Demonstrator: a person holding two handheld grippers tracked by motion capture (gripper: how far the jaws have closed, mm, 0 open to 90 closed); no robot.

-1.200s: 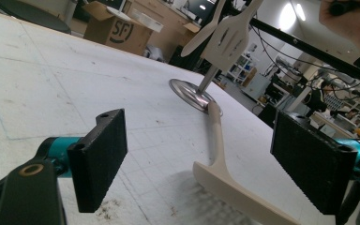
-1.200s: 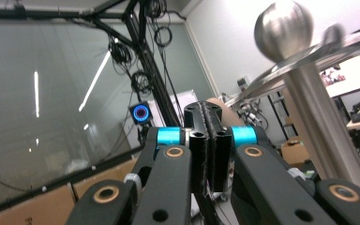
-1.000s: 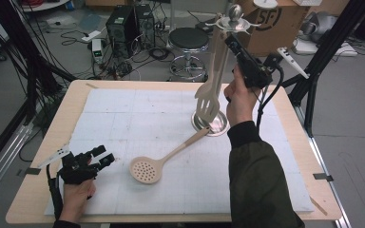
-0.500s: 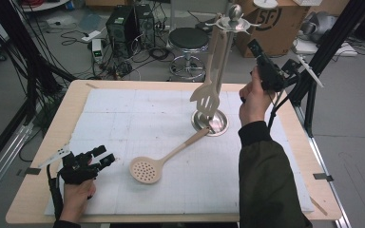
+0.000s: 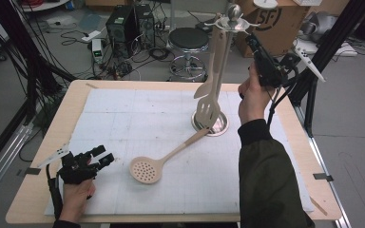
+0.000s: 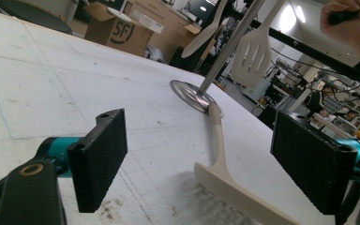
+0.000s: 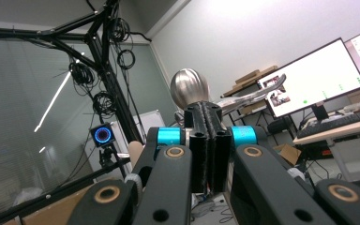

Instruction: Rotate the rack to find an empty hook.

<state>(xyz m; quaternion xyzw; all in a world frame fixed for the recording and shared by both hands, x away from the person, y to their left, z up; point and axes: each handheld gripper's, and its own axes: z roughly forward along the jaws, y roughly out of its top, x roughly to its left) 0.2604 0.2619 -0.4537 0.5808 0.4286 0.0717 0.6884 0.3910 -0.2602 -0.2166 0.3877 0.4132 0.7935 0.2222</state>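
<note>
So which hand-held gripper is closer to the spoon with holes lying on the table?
The left. The left hand-held gripper sits on the table just left of the slotted spoon, jaws open. The right hand-held gripper is raised high beside the rack's top, farther away.

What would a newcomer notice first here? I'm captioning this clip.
A steel rack at the table's far right, with a slotted turner and a spoon hanging from it. The right tongs are raised beside its top, shut. A skimmer lies mid-table, near the open left tongs.
</note>
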